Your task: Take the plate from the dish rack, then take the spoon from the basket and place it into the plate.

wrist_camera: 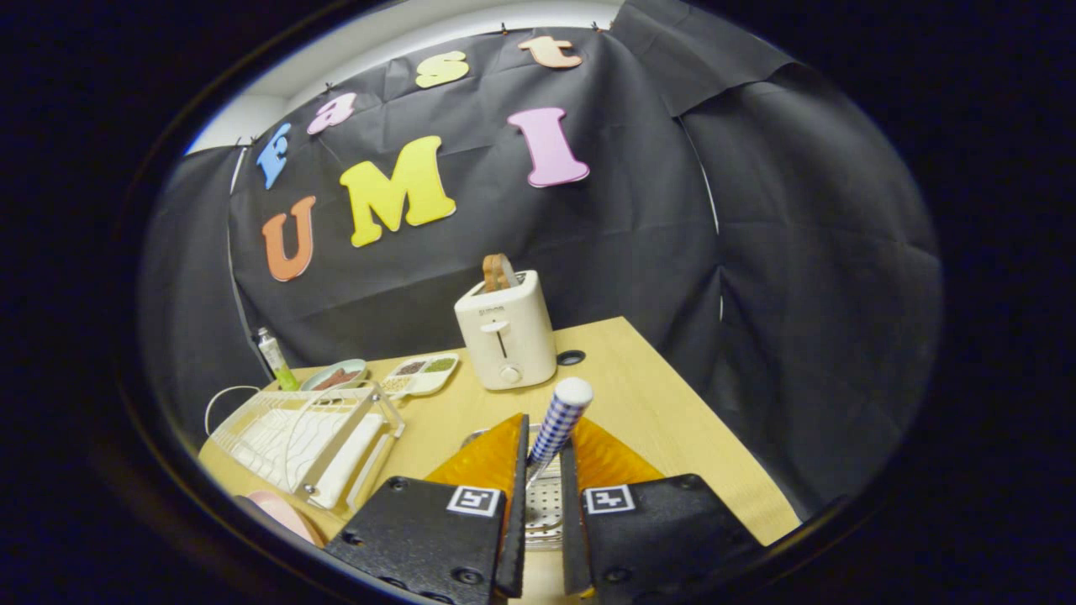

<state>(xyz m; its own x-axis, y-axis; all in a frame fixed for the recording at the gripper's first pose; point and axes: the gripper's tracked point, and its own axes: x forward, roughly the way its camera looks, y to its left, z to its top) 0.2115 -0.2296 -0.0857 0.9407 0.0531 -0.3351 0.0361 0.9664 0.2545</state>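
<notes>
My gripper (544, 449) is shut on the spoon (559, 418), whose blue-and-white checked handle with a white end sticks up and away between the two fingers. The spoon's bowl is hidden behind the fingers. Directly under the fingers lies the perforated metal basket (545, 504) on the wooden table. Left of the fingers stands the white wire dish rack (286, 433) with a clear frame. The pink plate (282, 514) lies flat on the table just in front of the rack, near the left finger, partly cut off.
A white toaster (507, 336) with a slice of bread stands beyond the fingers. A divided tray (422, 372) and a small bowl (336, 374) sit behind the rack, beside a green-capped tube (275, 357). The table's edge (723, 437) runs along the right.
</notes>
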